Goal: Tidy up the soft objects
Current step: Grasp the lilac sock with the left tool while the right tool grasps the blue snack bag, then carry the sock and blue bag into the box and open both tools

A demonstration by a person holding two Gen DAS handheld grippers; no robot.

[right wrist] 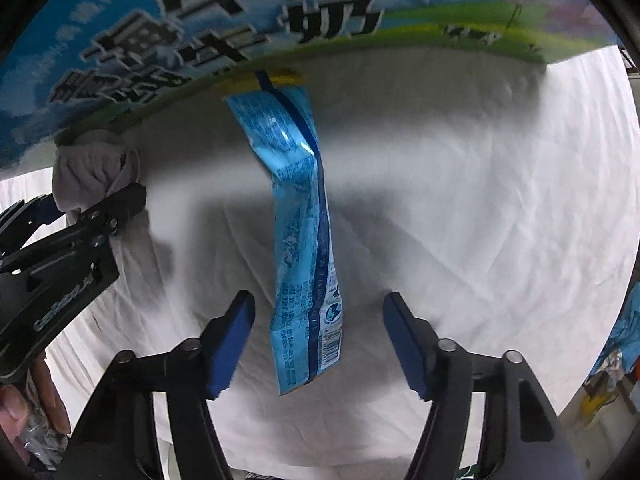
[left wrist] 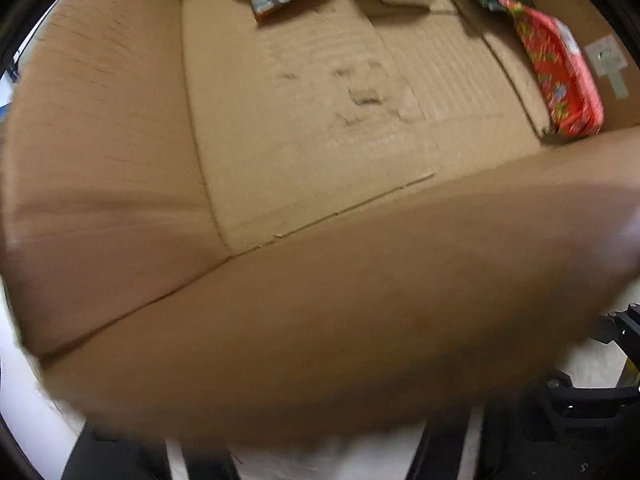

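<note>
Blue-padded right gripper (right wrist: 319, 336) hangs open over a blue wrapper (right wrist: 303, 236) on white cloth (right wrist: 480, 200); left gripper (right wrist: 100, 208) clamps grey fabric (right wrist: 92, 168). Writing blurred.

blue snack packet (right wrist: 306, 236) | long, flat on white cloth; grey cloth wad (right wrist: 94, 172) | bunched, far-left

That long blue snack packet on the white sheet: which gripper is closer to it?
Right. The right gripper is open with the blue packet lying between its fingers; the left gripper, off to the left, clamps a grey cloth.
</note>
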